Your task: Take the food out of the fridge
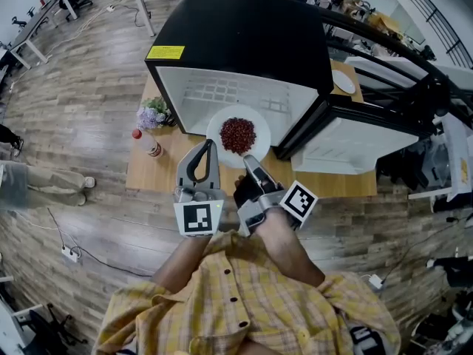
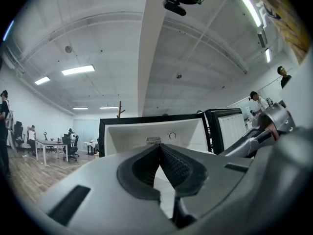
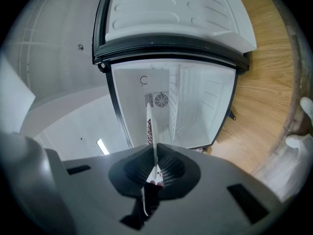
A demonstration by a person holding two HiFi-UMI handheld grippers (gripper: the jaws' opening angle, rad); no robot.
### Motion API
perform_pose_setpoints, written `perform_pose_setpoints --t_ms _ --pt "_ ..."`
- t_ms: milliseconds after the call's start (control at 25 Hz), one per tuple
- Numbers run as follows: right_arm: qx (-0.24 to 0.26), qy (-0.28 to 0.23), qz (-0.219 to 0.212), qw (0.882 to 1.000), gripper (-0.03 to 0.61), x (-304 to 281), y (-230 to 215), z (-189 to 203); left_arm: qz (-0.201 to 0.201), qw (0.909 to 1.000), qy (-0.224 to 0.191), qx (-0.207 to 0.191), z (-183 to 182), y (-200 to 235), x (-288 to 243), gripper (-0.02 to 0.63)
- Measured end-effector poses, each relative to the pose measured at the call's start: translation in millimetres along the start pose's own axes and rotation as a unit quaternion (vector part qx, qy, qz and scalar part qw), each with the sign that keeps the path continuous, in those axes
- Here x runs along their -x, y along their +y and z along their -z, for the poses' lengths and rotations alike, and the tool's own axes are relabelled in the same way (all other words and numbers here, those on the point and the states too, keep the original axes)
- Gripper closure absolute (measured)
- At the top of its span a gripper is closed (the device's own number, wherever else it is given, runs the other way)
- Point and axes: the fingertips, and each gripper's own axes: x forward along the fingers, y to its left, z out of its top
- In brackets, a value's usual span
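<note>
A white plate (image 1: 255, 123) heaped with red food (image 1: 237, 134) hangs just in front of the open black fridge (image 1: 251, 35). My right gripper (image 1: 248, 160) is shut on the plate's near rim. In the right gripper view the plate (image 3: 149, 124) appears edge-on between the pads, with the fridge's white inside (image 3: 195, 102) behind it. Beside it on the left, my left gripper (image 1: 209, 148) is shut with nothing in it. The left gripper view has its tips (image 2: 159, 146) meeting and faces the fridge (image 2: 146, 131). I see only a wire shelf (image 1: 222, 92) inside.
The fridge door (image 1: 347, 135) swings open to the right. On the wooden table (image 1: 148, 177) stand a red-capped bottle (image 1: 150, 145) and a small bunch of flowers (image 1: 154, 113) left of the fridge. A white dish (image 1: 343, 81) lies behind the door. A person (image 1: 29, 180) stands at the far left.
</note>
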Motion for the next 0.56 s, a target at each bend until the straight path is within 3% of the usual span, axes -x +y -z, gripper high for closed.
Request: perform_pose_setpoints --t_ms 560 --pt "-0.001 0.002 0.004 1.000 0.560 2.9 -5.1 -2.5 -0.001 1.0000 0.001 -0.005 1.3 1.5 -1.8 0.606"
